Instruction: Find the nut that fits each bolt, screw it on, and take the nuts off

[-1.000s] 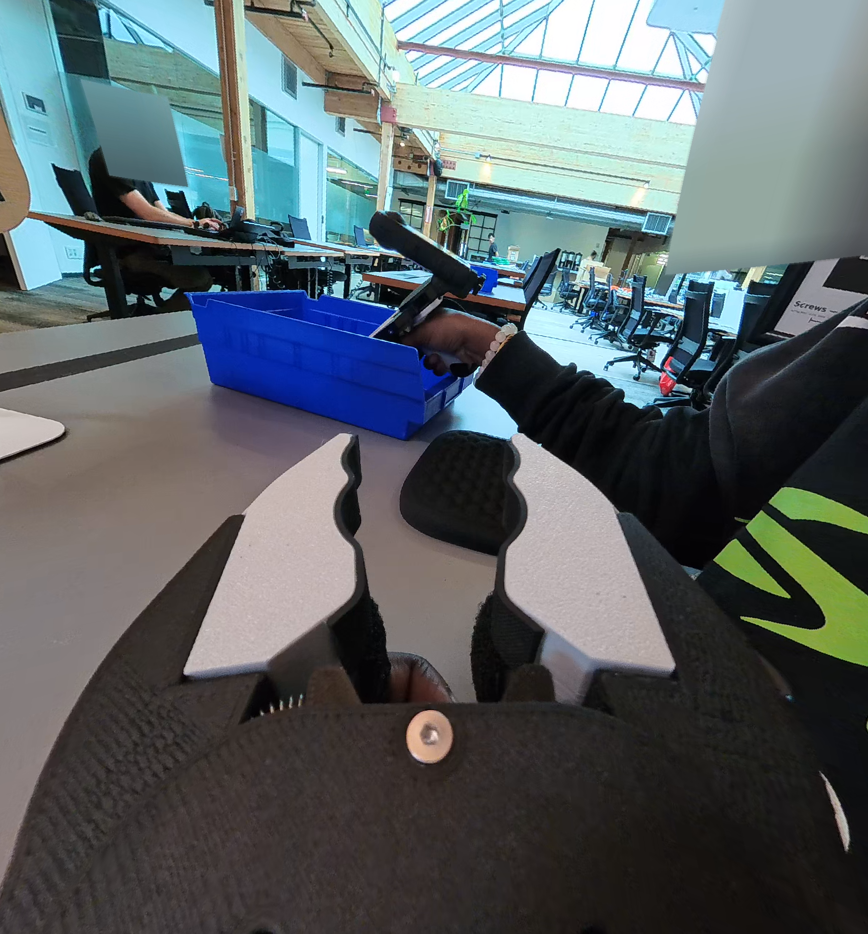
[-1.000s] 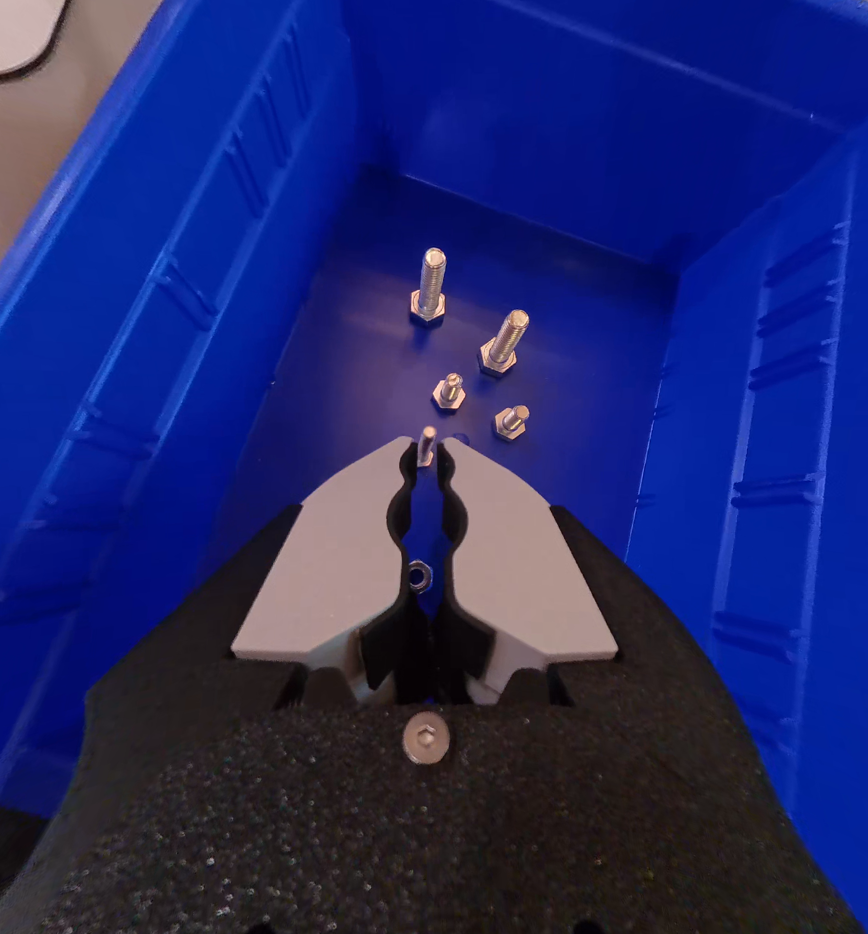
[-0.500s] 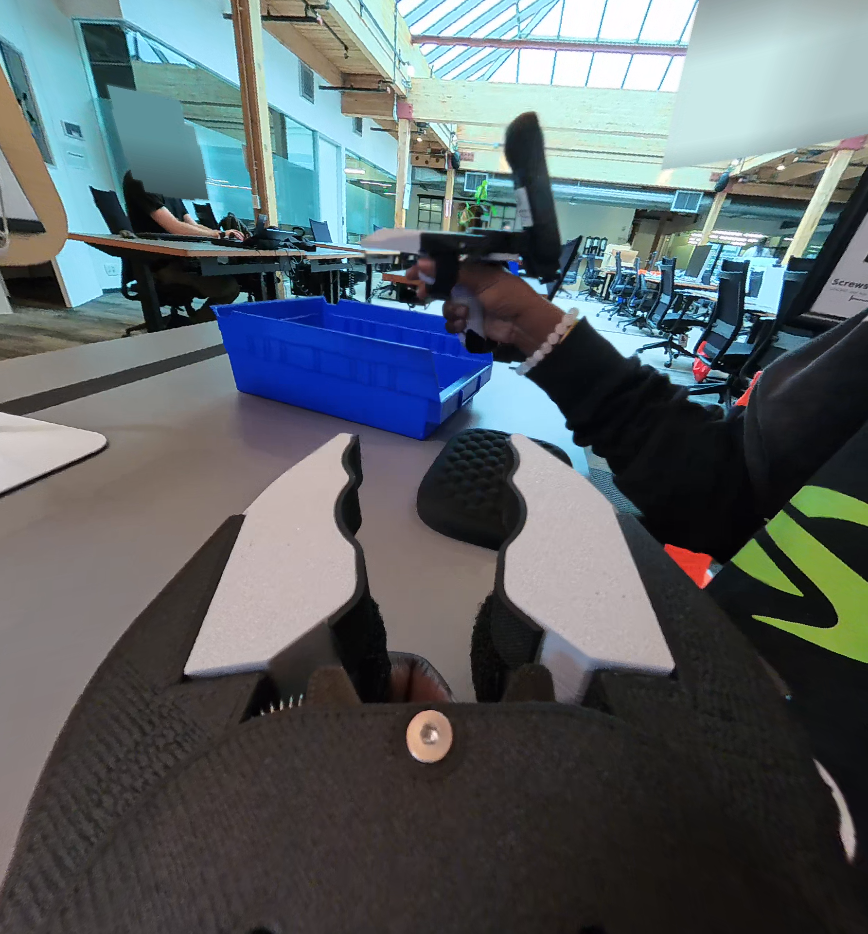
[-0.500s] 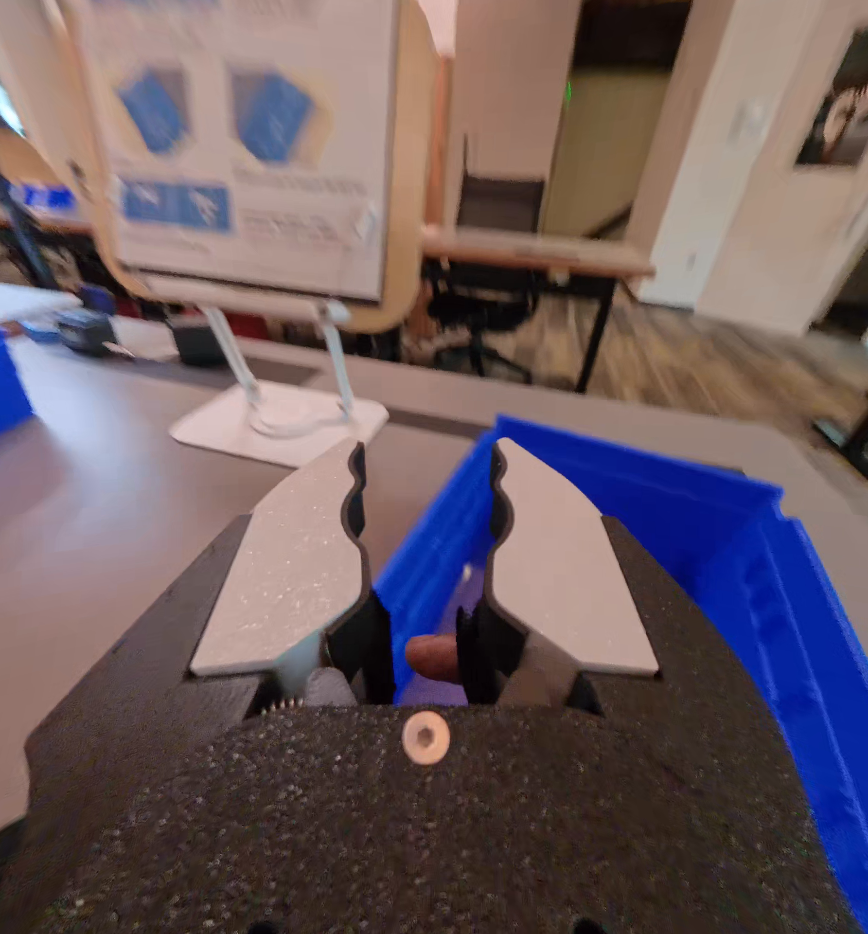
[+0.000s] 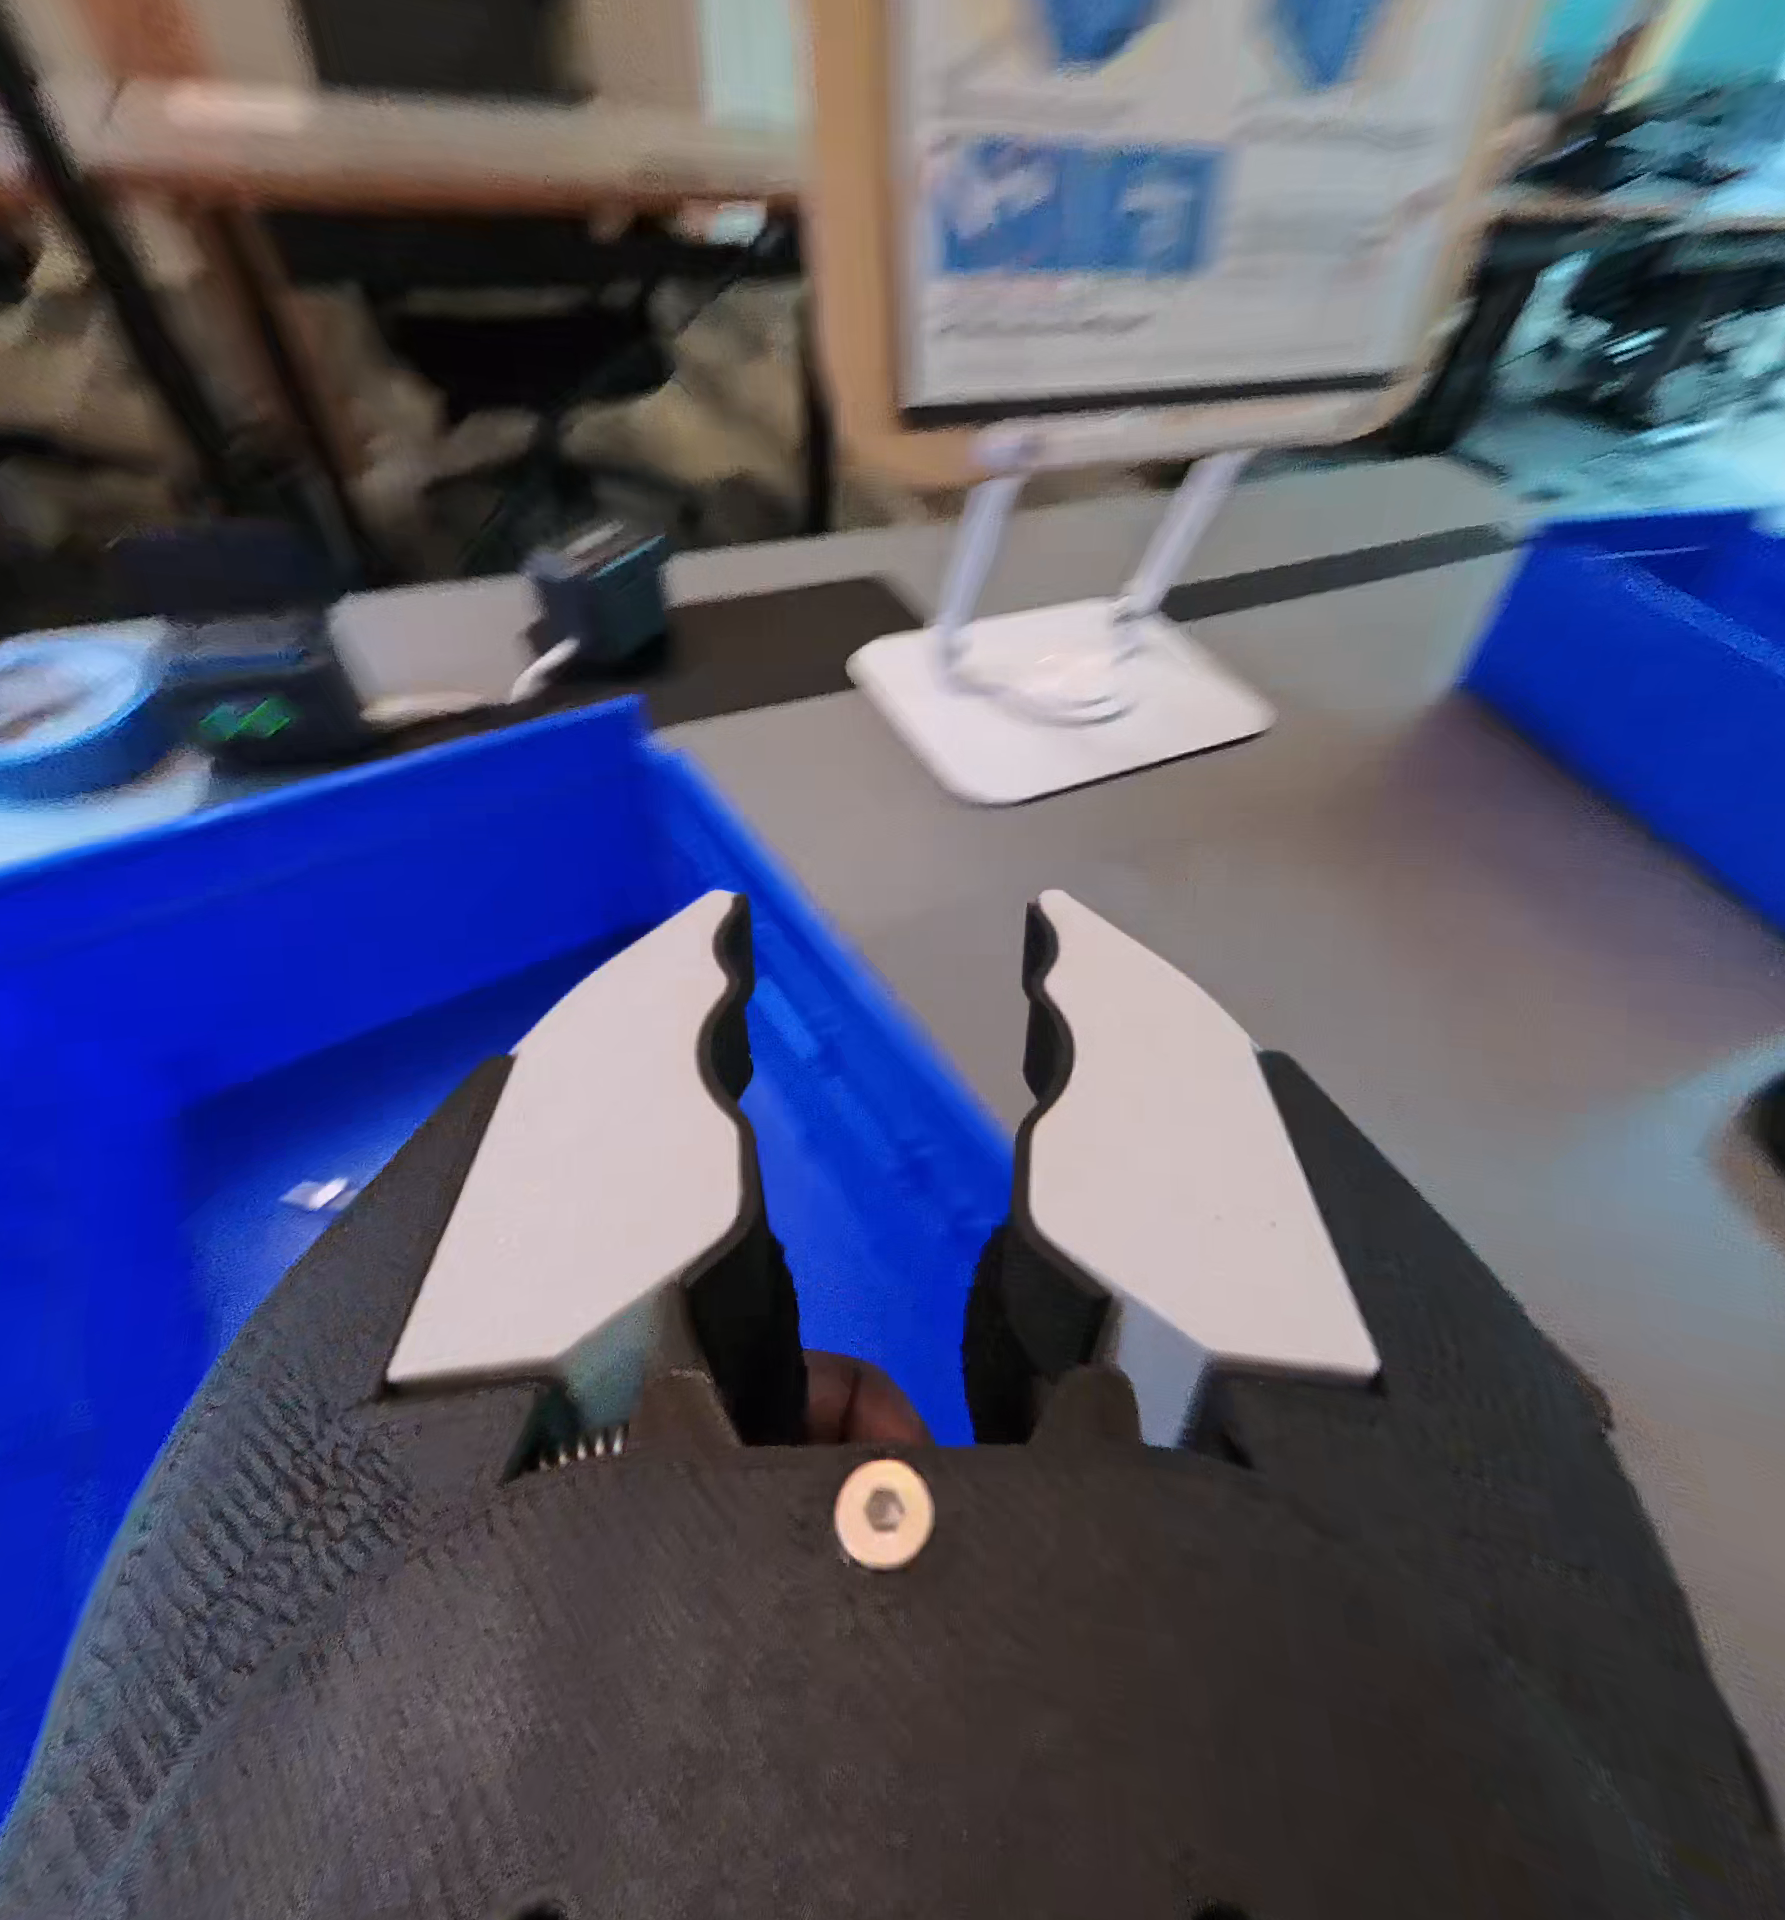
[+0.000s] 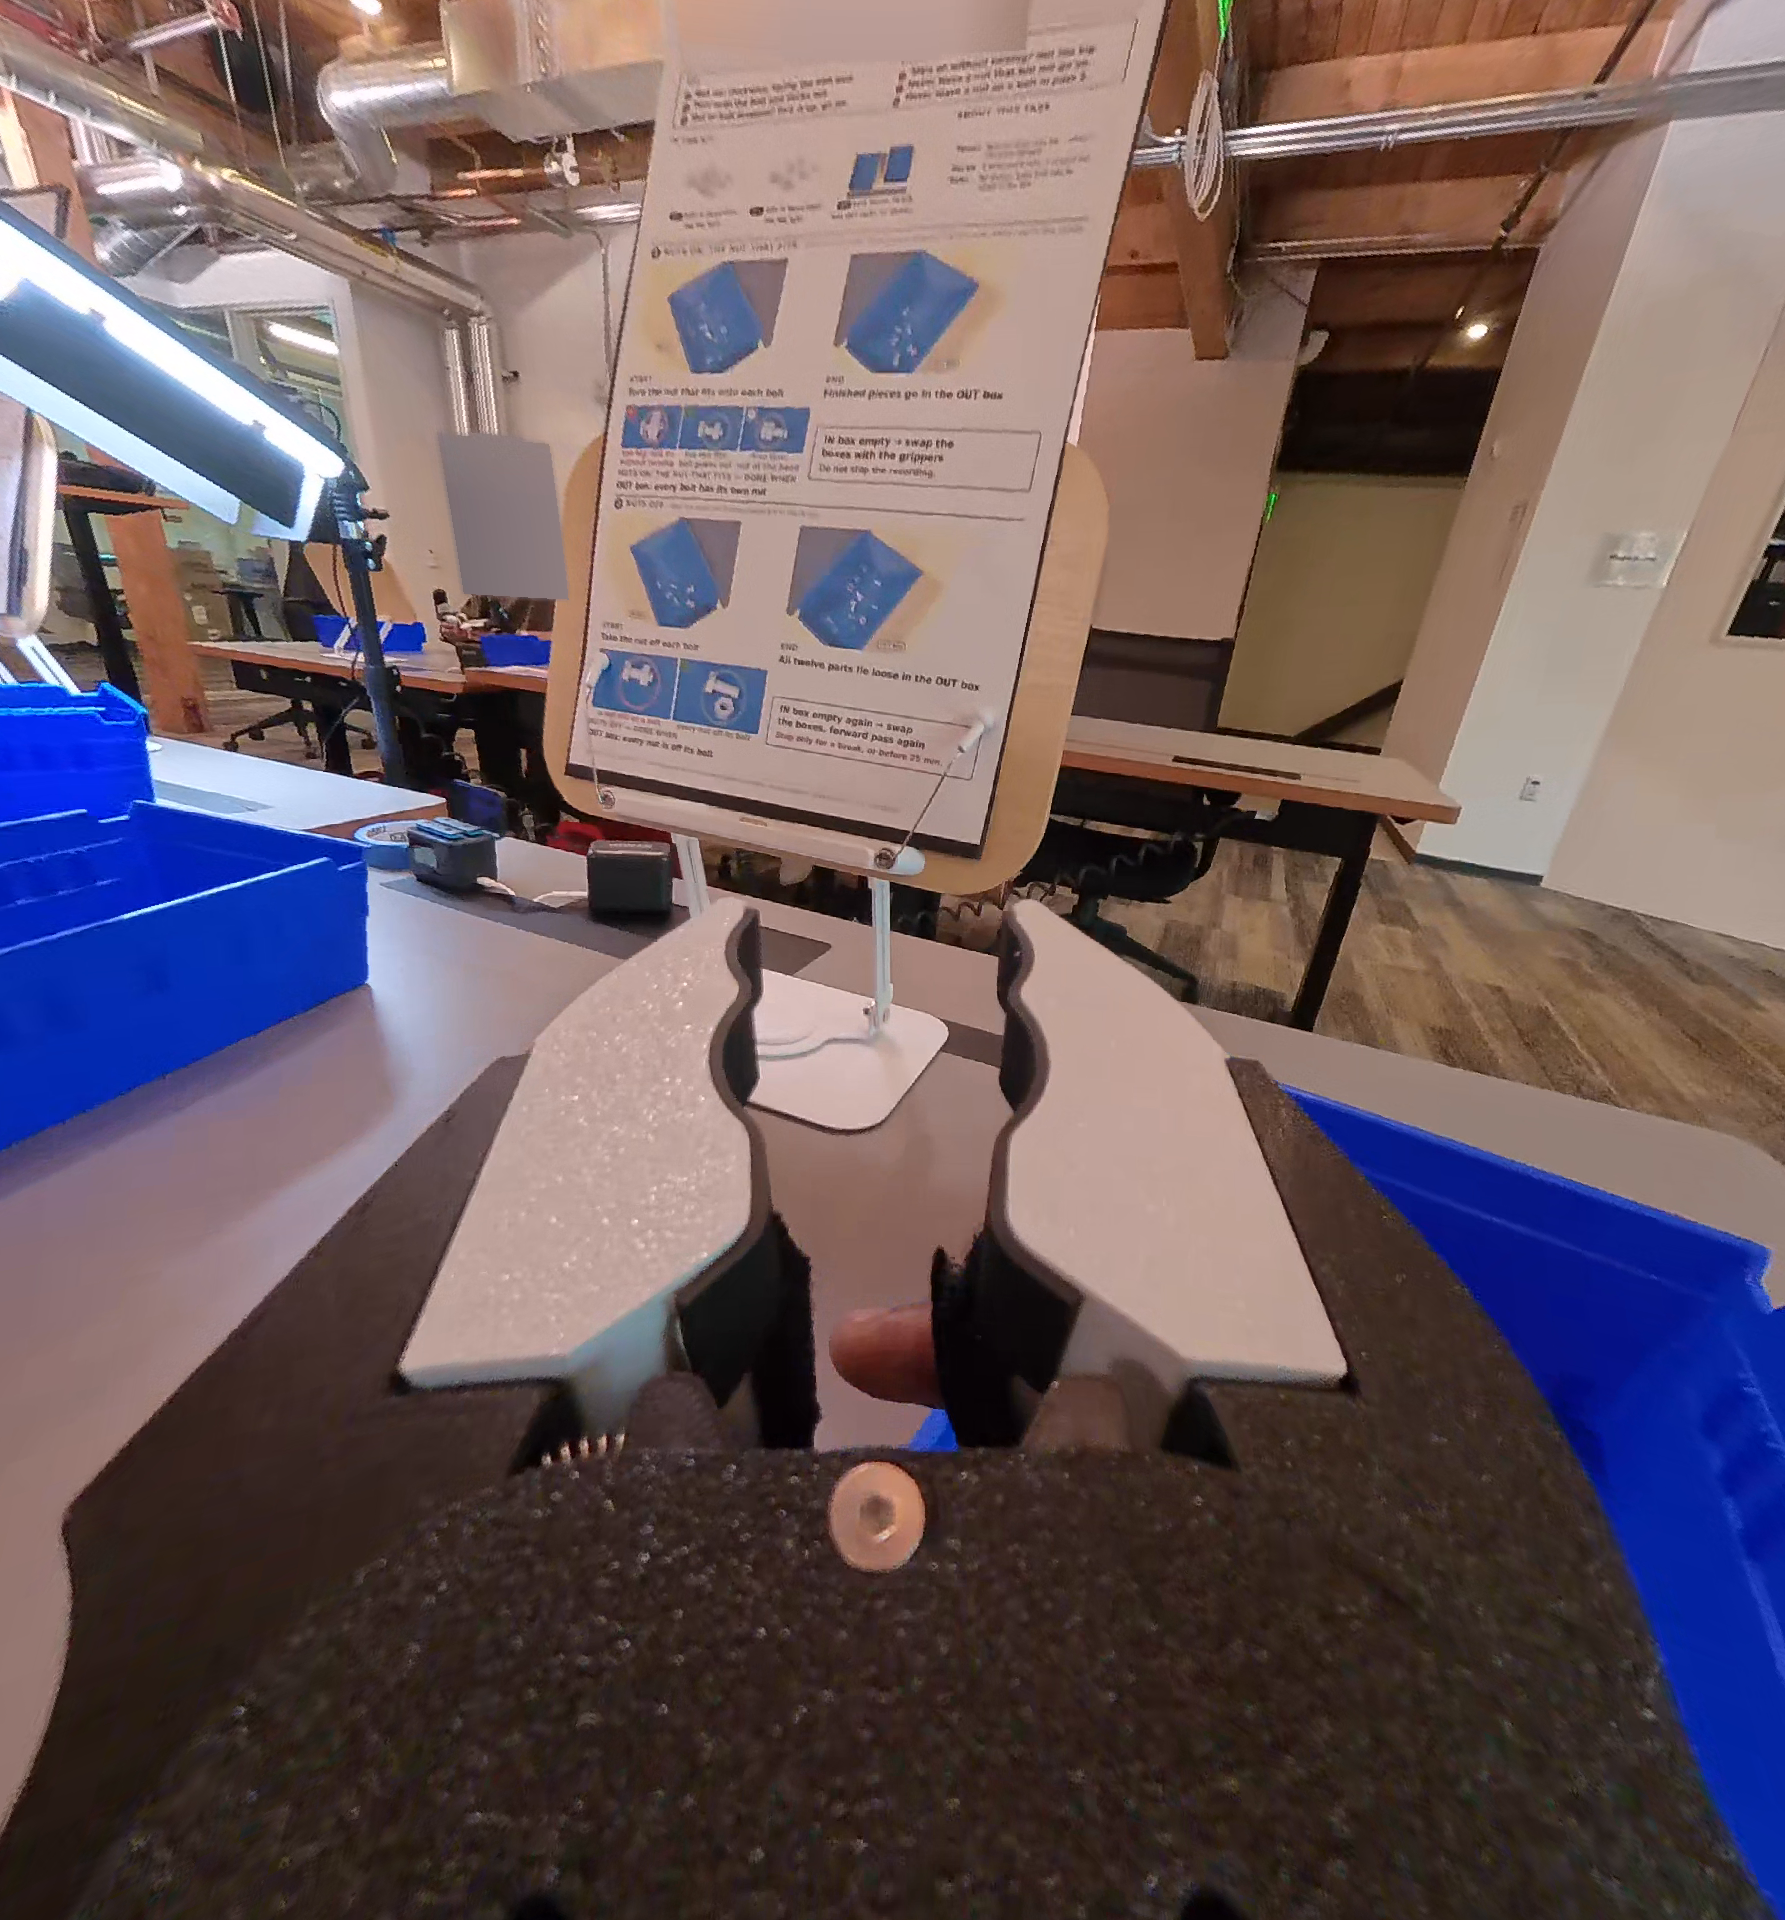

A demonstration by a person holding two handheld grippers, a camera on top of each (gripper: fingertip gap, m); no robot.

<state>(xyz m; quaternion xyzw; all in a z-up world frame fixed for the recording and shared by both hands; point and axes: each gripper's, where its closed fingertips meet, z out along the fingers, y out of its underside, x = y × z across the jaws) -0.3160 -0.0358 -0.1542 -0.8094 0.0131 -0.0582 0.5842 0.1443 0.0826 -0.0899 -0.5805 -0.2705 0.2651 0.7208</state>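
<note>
The left gripper (image 5: pixel 886 914) has its jaws wide apart and holds nothing. It hangs over the near right corner of a blue bin (image 5: pixel 275 935), level and pointing toward the sign stand (image 5: pixel 1059 696). A small shiny piece (image 5: pixel 314 1195) lies on the bin floor, perhaps a nut; the blur hides its direction. The right gripper (image 6: pixel 877 925) is also spread and empty, pointing at the stand, with a second bin (image 6: pixel 1553 1340) just right of it.
</note>
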